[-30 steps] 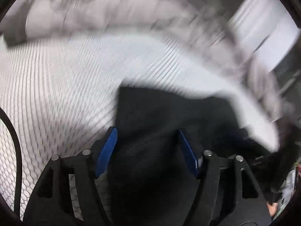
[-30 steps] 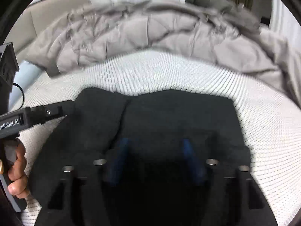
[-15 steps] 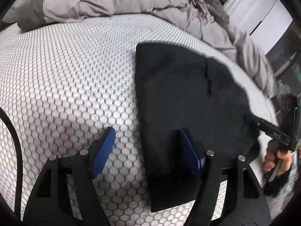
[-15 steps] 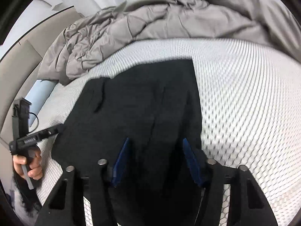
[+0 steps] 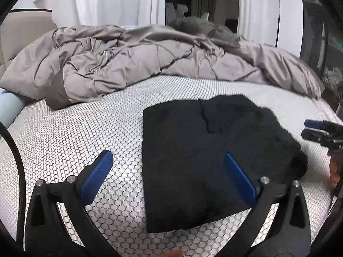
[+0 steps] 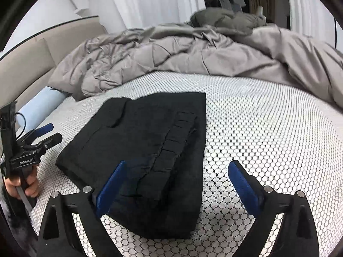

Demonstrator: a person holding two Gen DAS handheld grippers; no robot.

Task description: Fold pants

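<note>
Nearest the left wrist camera, the left gripper (image 5: 169,175) is hanging released, its blue pads (image 5: 96,174) spread wide and holding nothing; one pad is floating over bare mattress at 8 o'clock, the other over the dark cloth at 4 o'clock. On the right wrist camera the right gripper (image 6: 180,183) is likewise standing wide apart and empty, its left pad over the cloth's near edge at 7 o'clock, its right pad over the honeycomb cover at 5 o'clock.

Just beyond the fingers, the pants (image 5: 205,150) are lying folded into a flat black rectangle on the mattress (image 5: 75,128), sitting a little right of centre for the left camera and left of centre for the right one (image 6: 154,145), with a ridge of stacked layers running down the top. The right gripper is showing at 3 o'clock of the left view, apart from the cloth. At 9 o'clock of the right view, a hand (image 6: 23,184) is gripping the left tool's handle beside the bundle.

Farther back, a rumpled grey duvet (image 5: 139,55) is heaped across the bed from 10 to 2 o'clock, a pale blue pillow (image 6: 40,107) is peeking out at its left end, and white curtains (image 5: 111,2) are hanging behind.
</note>
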